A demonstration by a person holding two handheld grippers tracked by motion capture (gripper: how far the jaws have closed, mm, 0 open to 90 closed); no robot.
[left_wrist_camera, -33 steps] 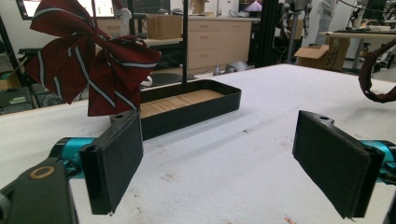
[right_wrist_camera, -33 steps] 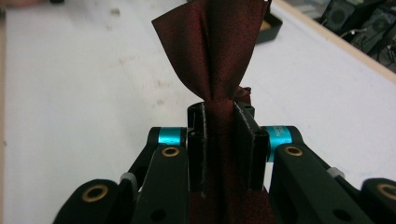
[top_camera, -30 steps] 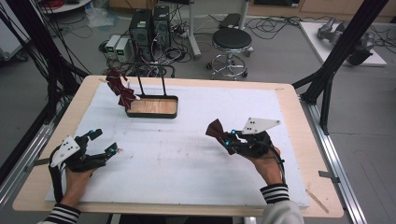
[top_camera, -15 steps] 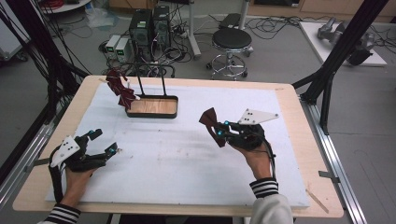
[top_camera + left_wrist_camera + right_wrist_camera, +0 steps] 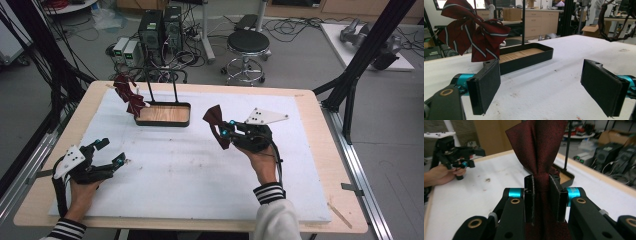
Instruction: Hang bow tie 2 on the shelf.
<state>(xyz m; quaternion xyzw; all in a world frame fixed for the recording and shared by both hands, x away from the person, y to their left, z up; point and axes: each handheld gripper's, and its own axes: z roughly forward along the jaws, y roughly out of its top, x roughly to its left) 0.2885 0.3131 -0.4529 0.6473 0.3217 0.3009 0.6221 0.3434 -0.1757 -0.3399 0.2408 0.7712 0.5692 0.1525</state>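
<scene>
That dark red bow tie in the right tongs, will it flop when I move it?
Probably somewhat. The bow tie is soft fabric, pinched at its knot by the right tongs, yet its wing stands up, so it seems light with some body. A firm pinch should keep it from slipping.

dark red bow tie [image 5: 216, 125] | pinched at knot, raised | striped bow tie [image 5: 129, 97] | hanging on rack
</scene>
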